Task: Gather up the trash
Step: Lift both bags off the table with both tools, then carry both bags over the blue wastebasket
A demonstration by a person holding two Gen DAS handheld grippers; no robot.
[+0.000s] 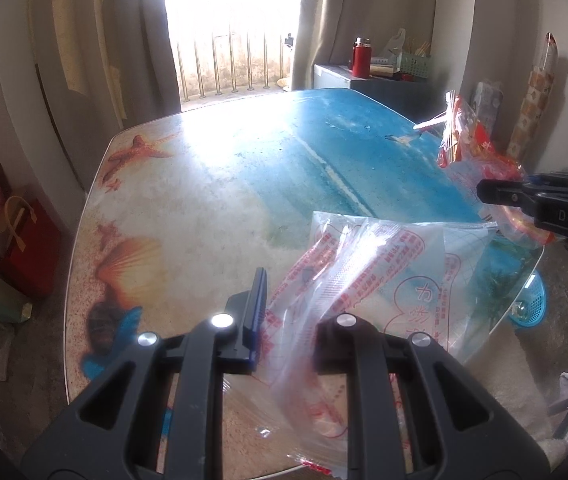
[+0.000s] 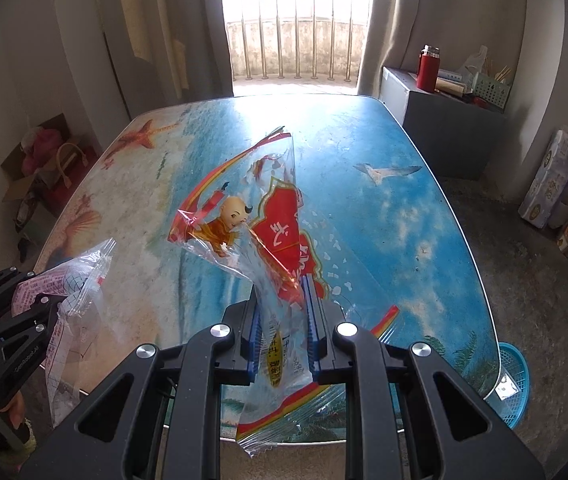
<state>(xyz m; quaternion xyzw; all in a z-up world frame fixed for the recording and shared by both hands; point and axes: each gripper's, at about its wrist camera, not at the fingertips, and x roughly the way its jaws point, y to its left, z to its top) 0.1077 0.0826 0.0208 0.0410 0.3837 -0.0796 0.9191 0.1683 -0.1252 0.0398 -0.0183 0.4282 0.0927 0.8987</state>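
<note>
Right wrist view: right claw (image 2: pixel 281 320) is clenched on a red cartoon snack wrapper (image 2: pixel 267 232), blue pads pinching the film near its middle, long axis running straight out along the fingers over the counter (image 2: pixel 384 152), tail end hanging below the claw. Left claw (image 1: pixel 288 320) is clamped on a clear red-printed plastic bag (image 1: pixel 364 264); the bag fans out ahead and to the right of its fingers, above the counter surface, not lying flat. Both pieces of trash are off the counter, one per claw. Blue basket (image 2: pixel 514 380) sits on the floor just past the counter's near right corner, beside and below the right claw, so the right hand looks nearer to it; the left claw sits well apart, across the counter edge. Likely next: carry the wrapper right and down over the basket rim, then the bag. Risk: floppy film may catch the counter edge or drape over the rim.
</note>
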